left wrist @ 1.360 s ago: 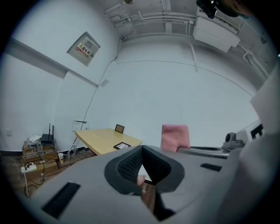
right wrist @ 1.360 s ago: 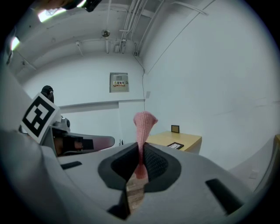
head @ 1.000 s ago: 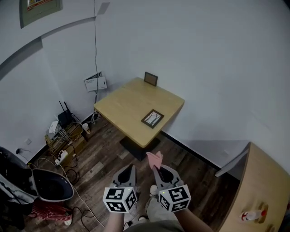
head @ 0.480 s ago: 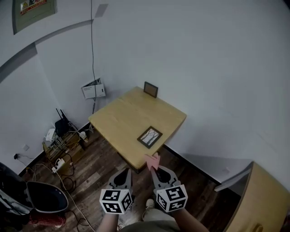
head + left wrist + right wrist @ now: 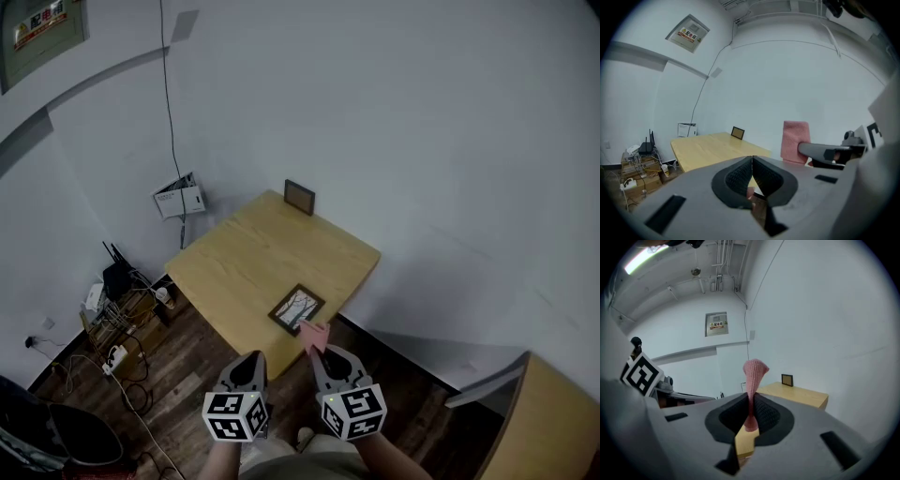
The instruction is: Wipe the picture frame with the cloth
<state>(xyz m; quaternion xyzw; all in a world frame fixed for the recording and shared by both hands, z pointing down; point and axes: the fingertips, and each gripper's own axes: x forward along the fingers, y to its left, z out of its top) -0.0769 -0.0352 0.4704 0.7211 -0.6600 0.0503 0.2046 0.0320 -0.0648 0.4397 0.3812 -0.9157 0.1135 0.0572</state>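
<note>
Left gripper: jaws fully together, nothing between them. Right gripper: jaws clamped on the pink cloth. It's pinched at its lower end, and the rest stands up out of the jaw tips with the top flaring loose.

Head view: both grippers sit side by side at the near edge, marker cubes toward the camera, tips pointing at the wooden table. They're over the dark plank floor, just short of the table's near corner.

Picture frame: dark border, light picture inside, lying flat on the table close to that near corner. In the head view the cloth's top shows just near-right of it. The cloth is in the air, not on the frame.

A second small frame stands upright at the table's far edge against the white wall.

Left of the table there's a white wall box, with a cable running up the wall above it. A router and a tangle of cables sit on the floor below. A wall sign is high on the left wall. The corner of another wooden table shows near right.
</note>
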